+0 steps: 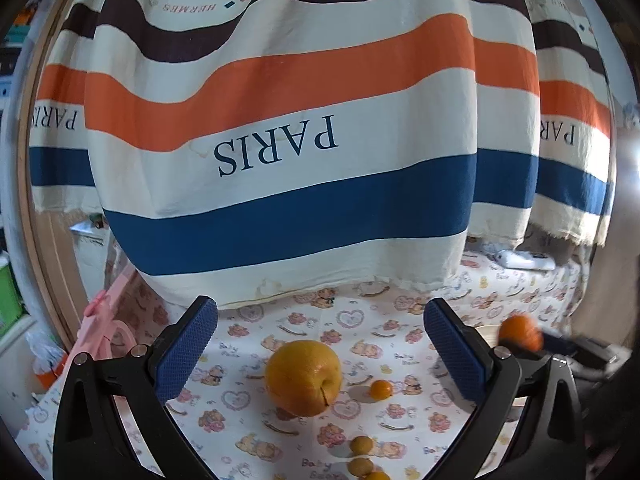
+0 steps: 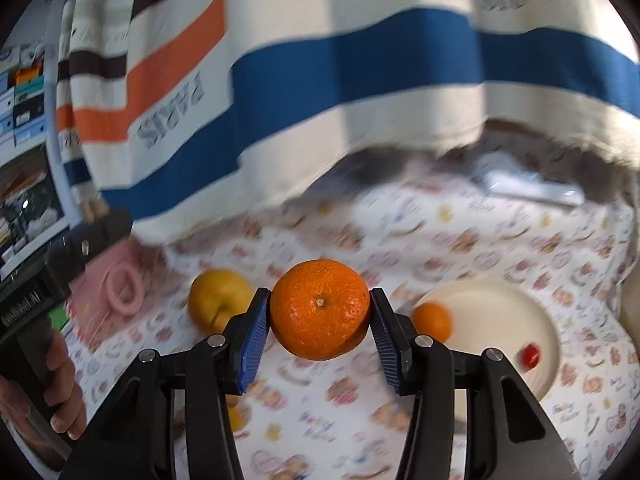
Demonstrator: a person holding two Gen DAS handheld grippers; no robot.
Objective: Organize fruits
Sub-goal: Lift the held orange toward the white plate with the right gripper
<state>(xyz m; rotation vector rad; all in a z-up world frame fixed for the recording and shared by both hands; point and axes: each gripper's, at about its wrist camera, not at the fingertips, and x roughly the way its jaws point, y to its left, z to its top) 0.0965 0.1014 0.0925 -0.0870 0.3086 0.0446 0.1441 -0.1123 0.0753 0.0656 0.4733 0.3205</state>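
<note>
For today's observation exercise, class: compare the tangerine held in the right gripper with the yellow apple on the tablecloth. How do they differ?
The tangerine is deep orange with pebbled skin; the yellow apple is smooth and golden yellow. The tangerine is clamped off the cloth in the right gripper; the apple rests free on the tablecloth, between the open fingers of the left gripper. The tangerine shows a stem button; the apple a thin stalk. Both are round, whole fruits.

Curtain (image 1: 280, 120): "PARIS", perhaps "HERMES".
</note>
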